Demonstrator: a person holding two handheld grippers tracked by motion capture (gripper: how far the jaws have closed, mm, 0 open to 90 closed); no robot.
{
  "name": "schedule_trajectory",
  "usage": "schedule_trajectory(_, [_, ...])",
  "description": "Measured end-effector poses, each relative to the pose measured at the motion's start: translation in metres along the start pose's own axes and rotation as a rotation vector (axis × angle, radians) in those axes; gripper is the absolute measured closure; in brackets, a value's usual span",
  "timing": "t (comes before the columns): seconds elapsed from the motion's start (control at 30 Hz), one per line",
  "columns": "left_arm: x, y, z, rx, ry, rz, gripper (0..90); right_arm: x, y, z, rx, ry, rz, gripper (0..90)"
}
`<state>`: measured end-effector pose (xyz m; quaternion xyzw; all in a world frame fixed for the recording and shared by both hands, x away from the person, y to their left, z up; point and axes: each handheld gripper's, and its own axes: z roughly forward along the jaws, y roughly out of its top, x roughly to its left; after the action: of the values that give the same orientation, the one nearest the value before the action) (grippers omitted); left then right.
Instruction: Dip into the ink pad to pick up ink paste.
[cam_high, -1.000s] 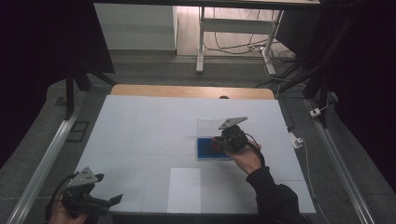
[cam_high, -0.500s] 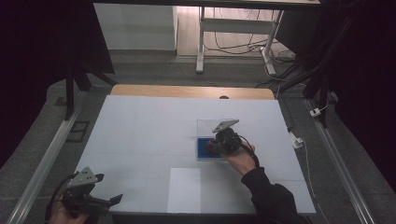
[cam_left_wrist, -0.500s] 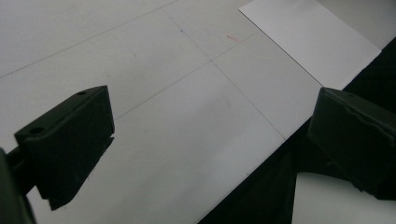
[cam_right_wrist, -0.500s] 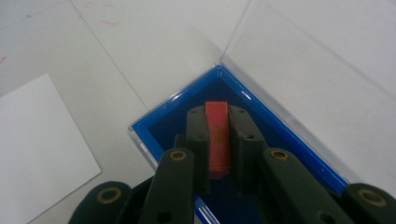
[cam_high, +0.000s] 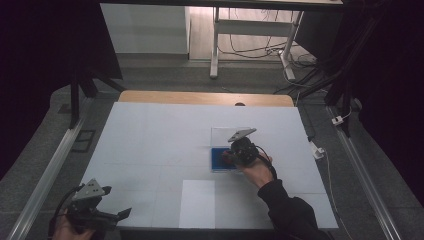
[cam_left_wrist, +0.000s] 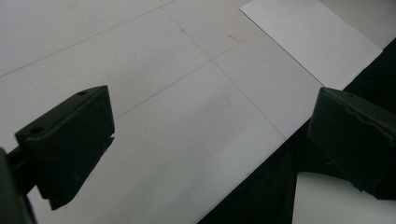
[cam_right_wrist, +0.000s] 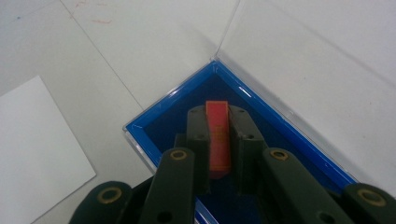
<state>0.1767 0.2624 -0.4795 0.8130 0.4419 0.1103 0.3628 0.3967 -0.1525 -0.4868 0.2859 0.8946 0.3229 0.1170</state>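
Your right gripper (cam_right_wrist: 218, 140) clamps small red block (cam_right_wrist: 218, 135), hovering inside blue tray (cam_right_wrist: 275, 123) with clear lid (cam_right_wrist: 299, 51) open. Left gripper (cam_left_wrist: 210, 140) gapes wide, empty, near table's (cam_high: 150, 145) near edge. Risk: tilted release, block snags tray wall.

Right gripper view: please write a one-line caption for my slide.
Right gripper shut on a small red block over the blue tray of an open clear-lidded case on the white table.
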Motion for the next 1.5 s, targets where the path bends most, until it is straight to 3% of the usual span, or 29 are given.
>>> schedule_trajectory(0.33, [-0.001, 0.000, 0.000, 0.004, 0.002, 0.004, 0.6, 0.014, 0.001, 0.002, 0.008, -0.059, -0.070, 80.6])
schedule_trajectory(0.6, [0.000, 0.000, 0.000, 0.002, 0.000, 0.000, 0.6, 0.001, -0.004, 0.002, -0.025, -0.001, 0.004, 80.7])
schedule_trajectory(0.73, [0.000, 0.000, 0.000, 0.001, -0.002, -0.001, 0.5, 0.008, -0.003, 0.002, -0.022, -0.030, -0.030, 80.6])
schedule_trajectory(0.97, [0.001, 0.000, 0.000, 0.000, -0.004, -0.006, 0.5, 0.006, -0.002, 0.000, -0.022, -0.019, -0.042, 80.1])
schedule_trajectory(1.17, [0.001, 0.000, 0.000, -0.003, -0.007, -0.008, 0.5, -0.003, -0.002, -0.014, -0.070, -0.025, -0.008, 80.0])
schedule_trajectory(1.5, [0.001, 0.000, 0.000, -0.001, -0.006, -0.007, 0.5, -0.015, -0.014, -0.029, -0.061, -0.073, 0.007, 79.9])
